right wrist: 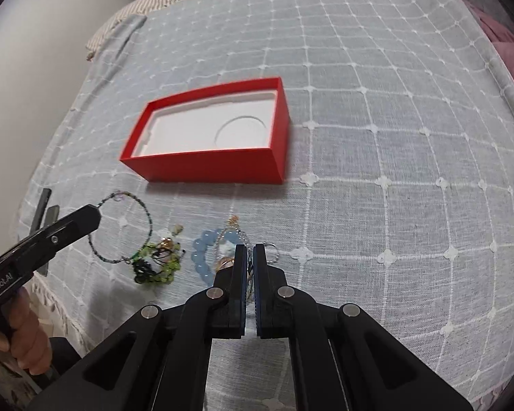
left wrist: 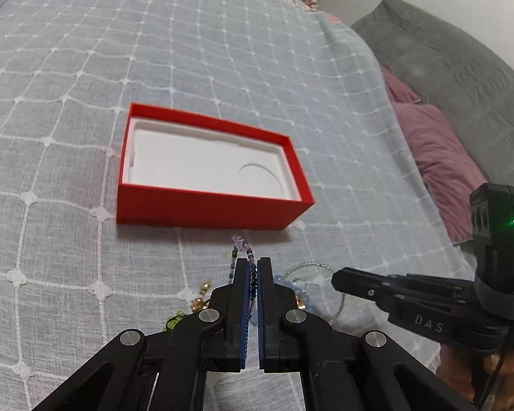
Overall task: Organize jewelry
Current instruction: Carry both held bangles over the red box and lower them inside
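Observation:
An open red box (left wrist: 209,167) with a white insert lies on the grey checked bedspread; it also shows in the right wrist view (right wrist: 209,137). My left gripper (left wrist: 253,265) is shut on a thin multicoloured bead bracelet (left wrist: 240,245), seen as a ring (right wrist: 144,212) in the right wrist view, just in front of the box. My right gripper (right wrist: 250,251) is shut on a clear silver bead bracelet (right wrist: 236,236), which shows as a silver loop (left wrist: 308,267) in the left wrist view. A light blue bead bracelet (right wrist: 198,257) and green bead jewelry (right wrist: 161,267) lie beside it.
The grey checked bedspread (right wrist: 394,171) covers the bed. A pink pillow (left wrist: 438,157) and a grey pillow (left wrist: 455,65) lie at the right. A white wall (right wrist: 24,68) stands to the left. Gold pieces (left wrist: 198,299) lie among the jewelry.

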Tool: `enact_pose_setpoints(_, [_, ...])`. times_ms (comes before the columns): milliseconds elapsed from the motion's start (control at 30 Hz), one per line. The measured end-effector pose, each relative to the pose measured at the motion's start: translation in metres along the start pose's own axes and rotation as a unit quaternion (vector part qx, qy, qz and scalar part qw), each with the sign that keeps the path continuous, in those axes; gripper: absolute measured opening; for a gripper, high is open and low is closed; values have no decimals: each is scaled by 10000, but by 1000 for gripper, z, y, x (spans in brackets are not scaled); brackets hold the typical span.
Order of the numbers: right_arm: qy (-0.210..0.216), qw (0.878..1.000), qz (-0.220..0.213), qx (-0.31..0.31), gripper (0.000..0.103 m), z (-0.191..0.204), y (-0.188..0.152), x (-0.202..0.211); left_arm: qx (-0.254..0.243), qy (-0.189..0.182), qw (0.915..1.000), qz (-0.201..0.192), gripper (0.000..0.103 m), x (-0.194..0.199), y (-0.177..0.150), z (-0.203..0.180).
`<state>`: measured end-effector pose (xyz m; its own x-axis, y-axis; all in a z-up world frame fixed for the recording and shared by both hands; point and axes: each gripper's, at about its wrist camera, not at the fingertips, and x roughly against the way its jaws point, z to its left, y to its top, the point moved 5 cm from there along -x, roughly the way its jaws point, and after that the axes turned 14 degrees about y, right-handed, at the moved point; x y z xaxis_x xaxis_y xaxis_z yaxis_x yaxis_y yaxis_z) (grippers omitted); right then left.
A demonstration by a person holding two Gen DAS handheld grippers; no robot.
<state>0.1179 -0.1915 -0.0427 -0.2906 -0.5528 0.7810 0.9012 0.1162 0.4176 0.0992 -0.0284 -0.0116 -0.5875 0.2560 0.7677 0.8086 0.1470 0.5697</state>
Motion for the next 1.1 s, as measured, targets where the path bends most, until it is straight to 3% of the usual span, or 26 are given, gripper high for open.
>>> enact_pose_setpoints(300, [549, 9980, -165, 263, 3, 31, 6, 11, -50, 24, 9998, -176, 0, 9, 8, -6])
enact_pose_setpoints(567, [757, 9929, -479, 779, 3, 59, 25, 18, -45, 154, 9986, -497, 0, 16, 27, -7])
enact_pose_setpoints(800, [782, 9905, -841, 760, 3, 59, 53, 25, 205, 205, 9977, -609, 0, 13, 50, 4])
enact_pose_setpoints(1100, [831, 9884, -1058, 711, 3, 56, 85, 21, 524, -222, 9977, -362, 0, -21, 78, 8])
